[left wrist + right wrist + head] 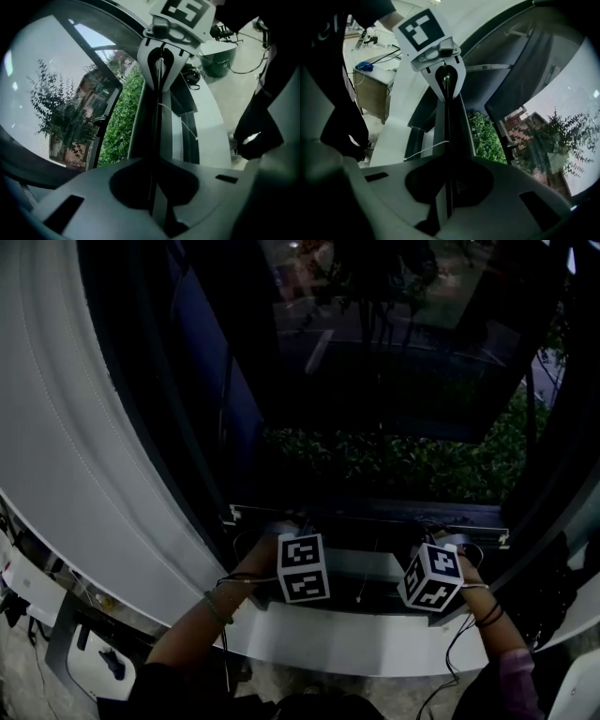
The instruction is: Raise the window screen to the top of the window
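Head view looks down on a big dark-framed glass window [375, 381] with greenery outside. Across its foot, just above the curved white sill [356, 645], lies the slim dark metal bottom rail [375, 514] of the fine grey mesh window screen [70, 145]. The screen therefore sits at the low end of the opening, with the whole height of the window above it. Both gripper views show that rail running straight out from between the jaws toward the other tool. The left tongs [152, 187] are closed on the rail toward its left part, and the right tongs [447, 187] are closed on it further right, well apart from the left. I judge the step in hand to be the grasp, made and ready, with the lift itself not yet begun. The next move calls for both hands to rise together and evenly, keeping the rail level so it does not jam at the sides, and holding the grip firm up to the top.
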The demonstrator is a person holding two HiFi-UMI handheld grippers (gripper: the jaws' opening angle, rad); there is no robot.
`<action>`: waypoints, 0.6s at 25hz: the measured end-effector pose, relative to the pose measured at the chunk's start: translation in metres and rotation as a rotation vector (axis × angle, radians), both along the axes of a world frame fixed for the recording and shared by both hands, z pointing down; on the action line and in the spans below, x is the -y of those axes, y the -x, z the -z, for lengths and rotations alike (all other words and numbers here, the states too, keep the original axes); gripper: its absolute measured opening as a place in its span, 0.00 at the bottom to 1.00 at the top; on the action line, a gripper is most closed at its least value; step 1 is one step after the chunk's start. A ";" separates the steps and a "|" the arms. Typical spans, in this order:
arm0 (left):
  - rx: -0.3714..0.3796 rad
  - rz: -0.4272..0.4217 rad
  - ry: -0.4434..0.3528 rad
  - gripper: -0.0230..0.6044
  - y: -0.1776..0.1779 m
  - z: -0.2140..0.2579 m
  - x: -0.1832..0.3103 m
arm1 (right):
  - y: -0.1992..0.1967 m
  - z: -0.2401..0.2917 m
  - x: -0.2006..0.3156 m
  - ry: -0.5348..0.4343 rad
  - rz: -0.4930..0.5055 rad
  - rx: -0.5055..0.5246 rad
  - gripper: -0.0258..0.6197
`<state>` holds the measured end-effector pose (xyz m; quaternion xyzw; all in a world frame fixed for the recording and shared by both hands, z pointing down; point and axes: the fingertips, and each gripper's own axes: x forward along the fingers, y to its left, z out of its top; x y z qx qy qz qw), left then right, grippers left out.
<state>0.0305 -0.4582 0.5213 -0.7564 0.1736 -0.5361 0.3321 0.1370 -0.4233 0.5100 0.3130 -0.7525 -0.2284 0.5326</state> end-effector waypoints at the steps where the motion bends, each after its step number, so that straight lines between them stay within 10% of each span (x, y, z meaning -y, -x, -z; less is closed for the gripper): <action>1: -0.016 -0.003 0.008 0.07 0.001 0.001 0.000 | 0.002 0.000 0.000 -0.010 0.012 -0.009 0.08; 10: 0.161 0.009 -0.178 0.05 -0.001 0.001 0.007 | -0.001 0.002 0.003 -0.080 0.006 0.016 0.08; 15: 0.117 0.024 -0.173 0.05 -0.006 0.000 0.007 | -0.005 0.003 0.001 -0.040 -0.013 0.052 0.08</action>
